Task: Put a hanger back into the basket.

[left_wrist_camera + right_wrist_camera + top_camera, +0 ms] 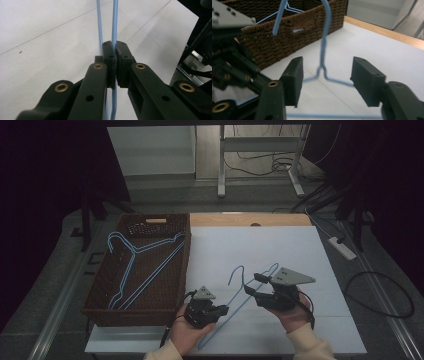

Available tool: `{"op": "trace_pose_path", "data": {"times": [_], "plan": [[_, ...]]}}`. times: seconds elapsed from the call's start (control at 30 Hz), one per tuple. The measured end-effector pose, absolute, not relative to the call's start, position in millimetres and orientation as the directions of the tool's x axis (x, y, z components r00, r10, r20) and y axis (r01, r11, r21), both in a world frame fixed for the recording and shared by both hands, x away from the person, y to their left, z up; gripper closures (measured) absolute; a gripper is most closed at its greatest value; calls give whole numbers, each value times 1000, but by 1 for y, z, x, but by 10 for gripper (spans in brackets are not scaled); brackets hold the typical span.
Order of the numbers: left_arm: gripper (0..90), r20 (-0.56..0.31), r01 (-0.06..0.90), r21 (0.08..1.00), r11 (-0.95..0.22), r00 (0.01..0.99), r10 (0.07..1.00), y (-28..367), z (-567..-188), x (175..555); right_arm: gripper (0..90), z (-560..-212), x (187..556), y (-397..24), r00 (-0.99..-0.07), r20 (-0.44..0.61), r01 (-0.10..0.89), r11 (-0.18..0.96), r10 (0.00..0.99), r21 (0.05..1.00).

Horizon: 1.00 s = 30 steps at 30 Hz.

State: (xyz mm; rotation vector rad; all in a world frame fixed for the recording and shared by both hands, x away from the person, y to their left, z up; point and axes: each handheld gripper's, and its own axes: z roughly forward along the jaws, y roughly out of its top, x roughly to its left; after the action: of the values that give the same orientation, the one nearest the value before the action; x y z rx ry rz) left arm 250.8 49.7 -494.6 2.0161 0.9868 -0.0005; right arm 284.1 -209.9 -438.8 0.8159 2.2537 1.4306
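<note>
A light blue wire hanger (235, 306) lies on the white table top (280, 245) in front of the person. My left gripper (225, 310) is shut on one of its long wires; in the left gripper view the pads (110, 53) pinch the blue wire (115, 22) tight. My right gripper (252, 285) stands open beside the hanger's neck. In the right gripper view the neck and hook (322, 52) rise between the spread jaws (328, 65) without touching either pad. The left gripper (234, 65) shows at the left of that view.
A brown wicker basket (187, 255) stands at the table's left, with two more blue hangers (135, 265) lying in it. Its wall (274, 45) is close behind the hook. A power strip (342, 247) and cables lie on the floor to the right.
</note>
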Motion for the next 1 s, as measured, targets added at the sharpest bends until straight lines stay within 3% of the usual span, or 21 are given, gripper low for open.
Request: {"op": "trace_pose_path", "data": {"times": [0.43, 1.0], "plan": [[874, -354, 619, 737, -271, 696, 625, 56, -479, 246, 325, -462, 276, -267, -732, 66, 305, 240, 678, 921], [874, -393, 592, 789, -164, 692, 606, 87, -442, 246, 271, -470, 272, -285, -713, 75, 319, 228, 697, 920]]}}
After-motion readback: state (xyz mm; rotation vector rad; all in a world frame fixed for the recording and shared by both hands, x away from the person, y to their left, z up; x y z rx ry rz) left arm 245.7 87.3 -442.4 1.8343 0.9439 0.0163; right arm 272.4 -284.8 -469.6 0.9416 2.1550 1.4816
